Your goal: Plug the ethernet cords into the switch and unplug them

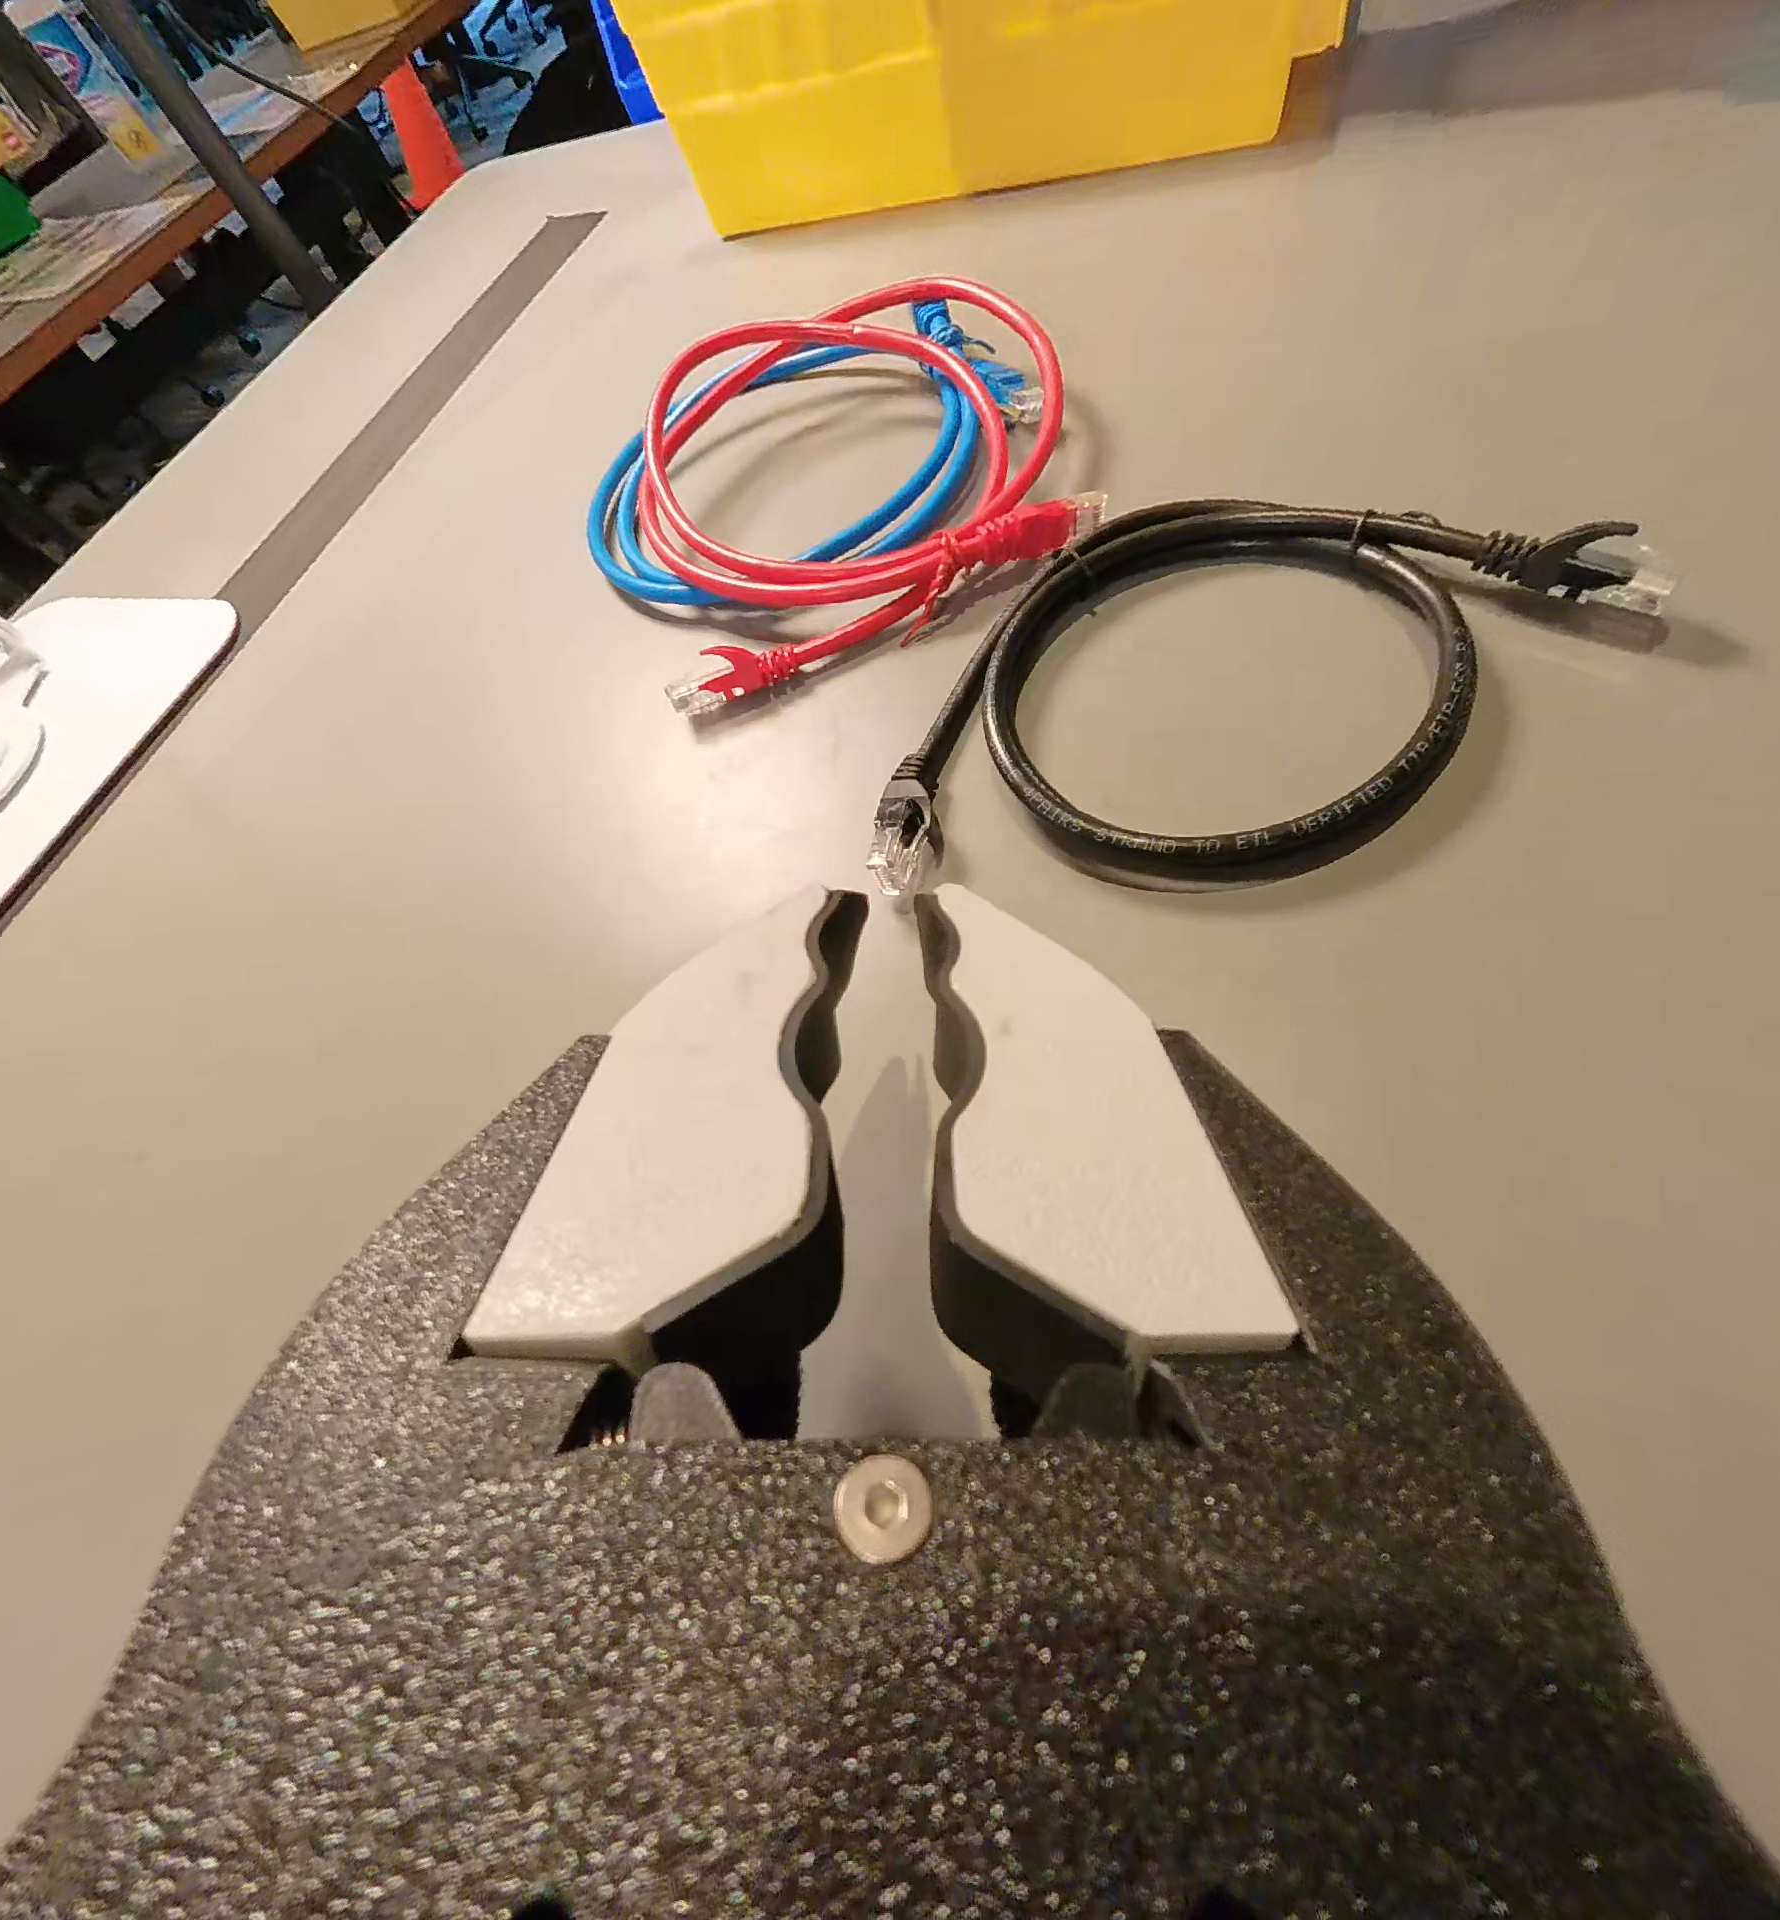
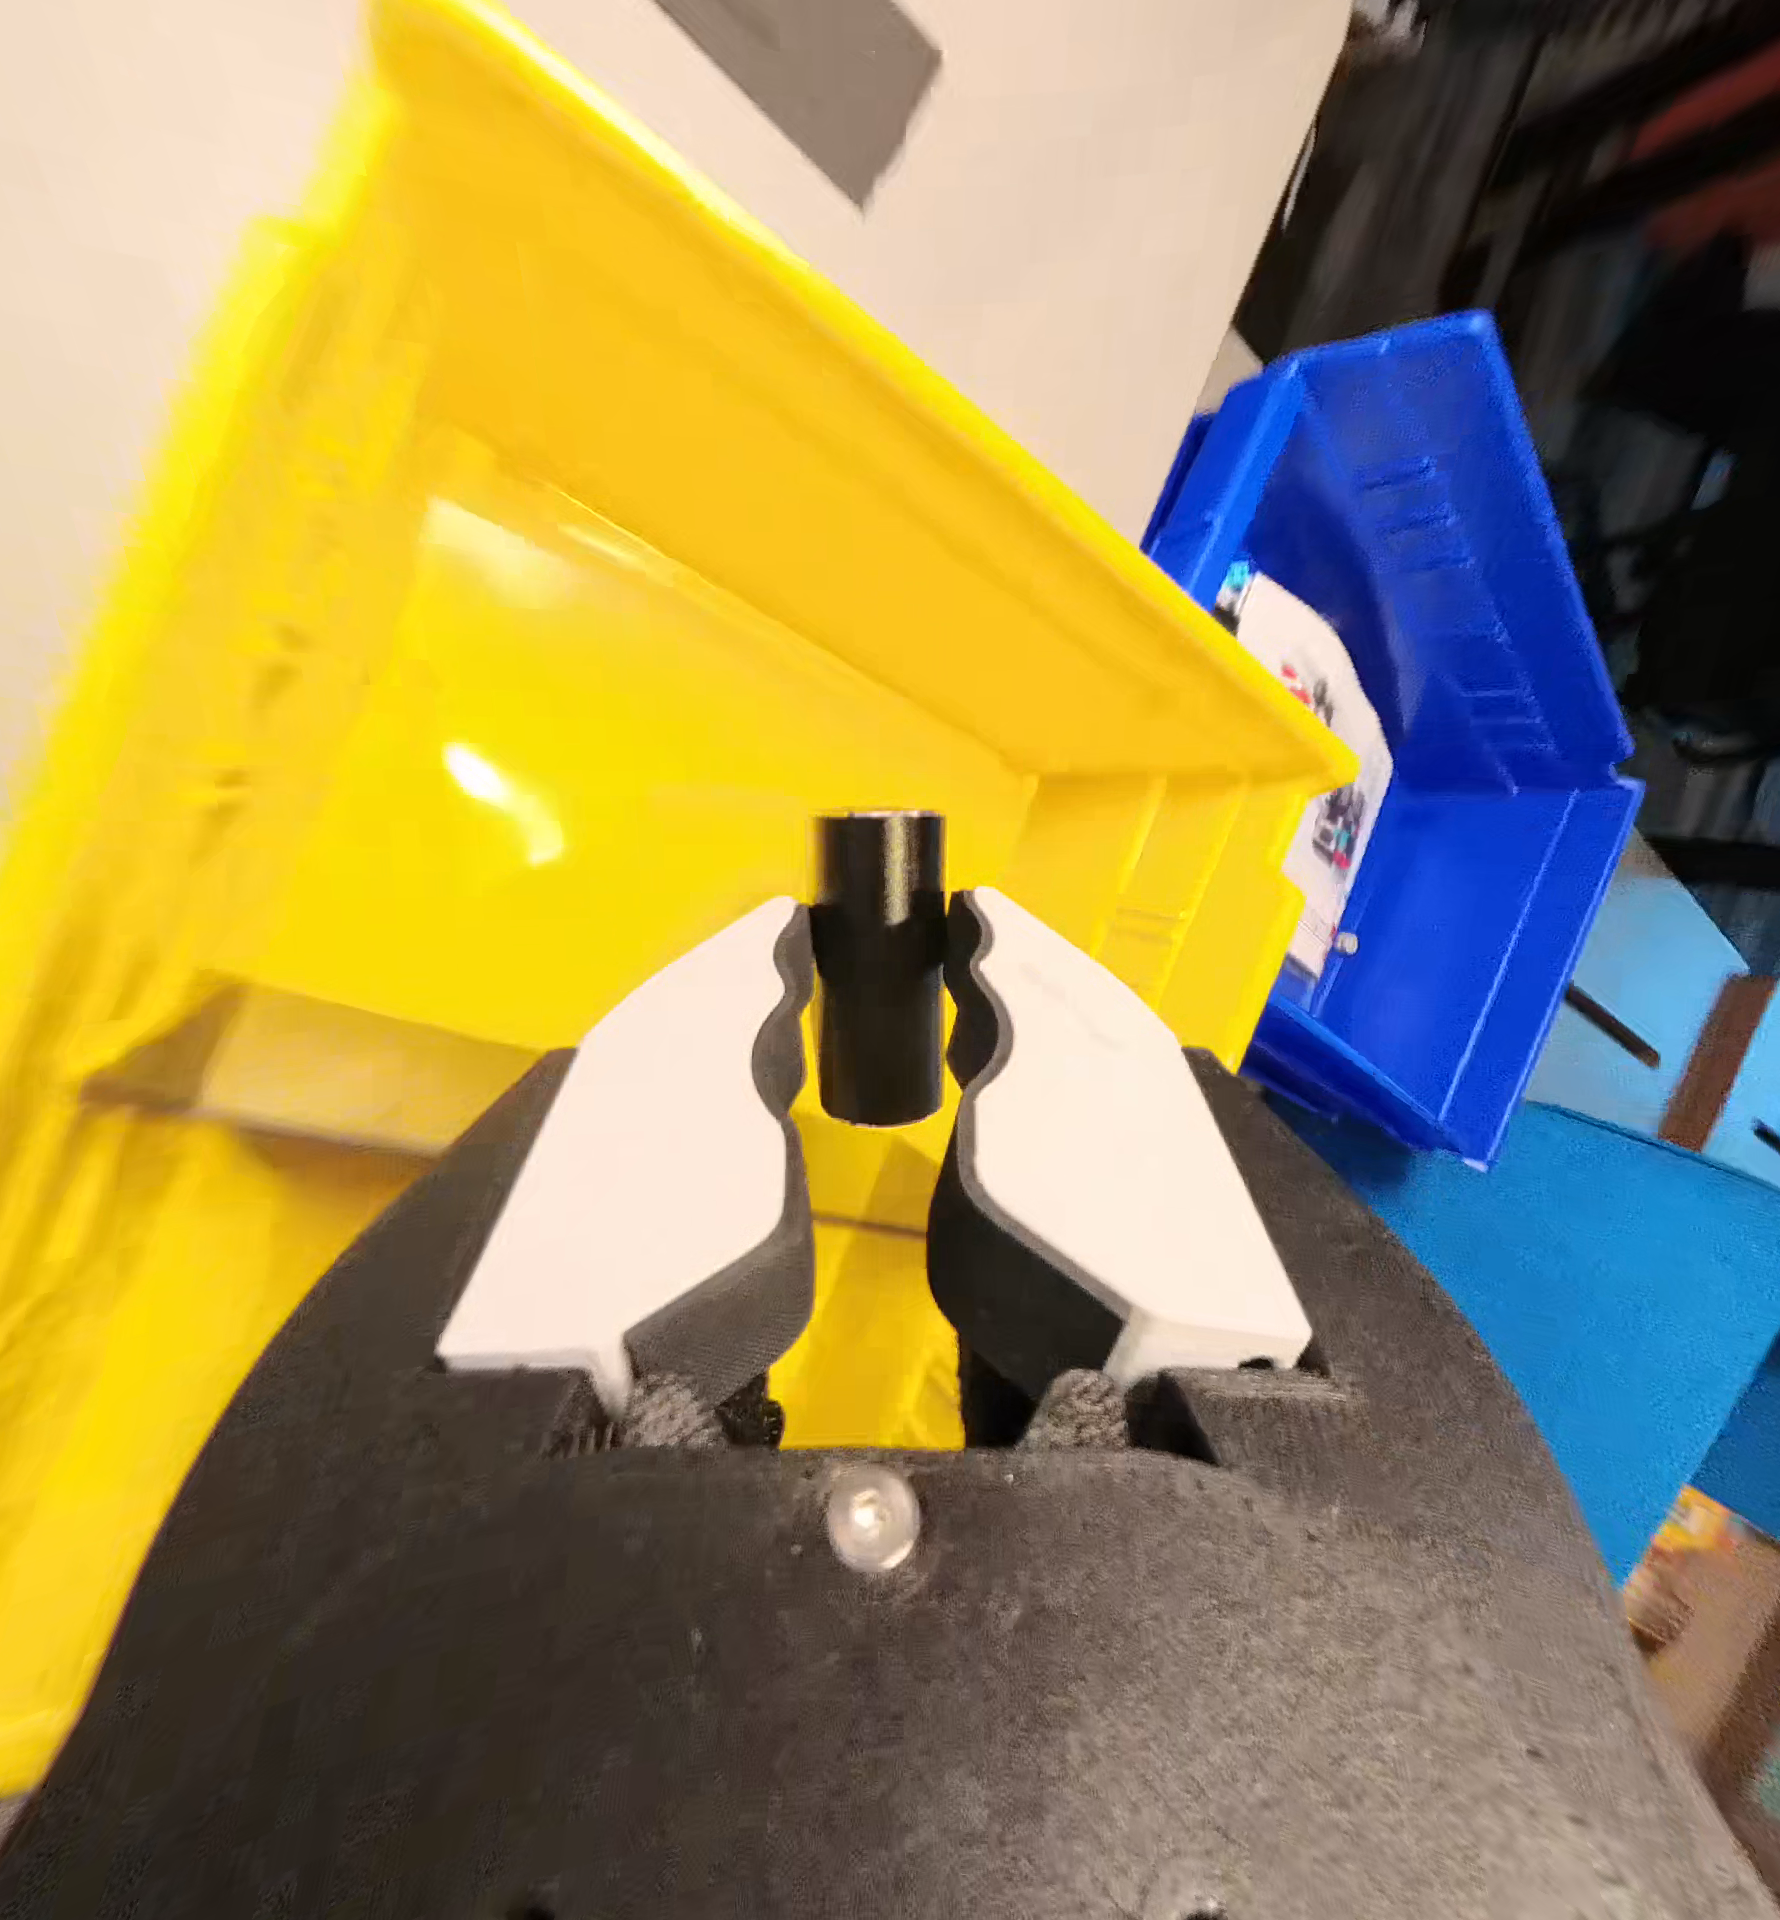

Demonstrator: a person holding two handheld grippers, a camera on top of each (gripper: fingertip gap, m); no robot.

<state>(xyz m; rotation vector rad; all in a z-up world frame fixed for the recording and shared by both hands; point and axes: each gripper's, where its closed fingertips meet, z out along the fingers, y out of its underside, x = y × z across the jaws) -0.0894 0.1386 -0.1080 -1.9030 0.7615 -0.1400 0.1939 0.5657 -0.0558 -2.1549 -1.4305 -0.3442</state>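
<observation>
Three coiled ethernet cords lie on the grey table (image 1: pixel 346 935) in the left wrist view: a red cord (image 1: pixel 1011 416) over a blue cord (image 1: pixel 616 540), and a black cord (image 1: pixel 1229 821) to their right. The black cord's clear plug (image 1: pixel 901 842) lies just ahead of my left gripper (image 1: pixel 891 902), which is empty with its jaws almost together. My right gripper (image 2: pixel 878 914) is shut on a small black cylinder (image 2: pixel 875 997), held upright over the inside of a yellow bin (image 2: pixel 657 416). No switch is in view.
The yellow bin (image 1: pixel 969 104) stands at the table's far edge behind the cords. A white flat base plate (image 1: pixel 86 675) sits at the left. A blue bin (image 2: pixel 1437 779) holding small items stands beyond the yellow one. Shelves and an orange cone are in the background.
</observation>
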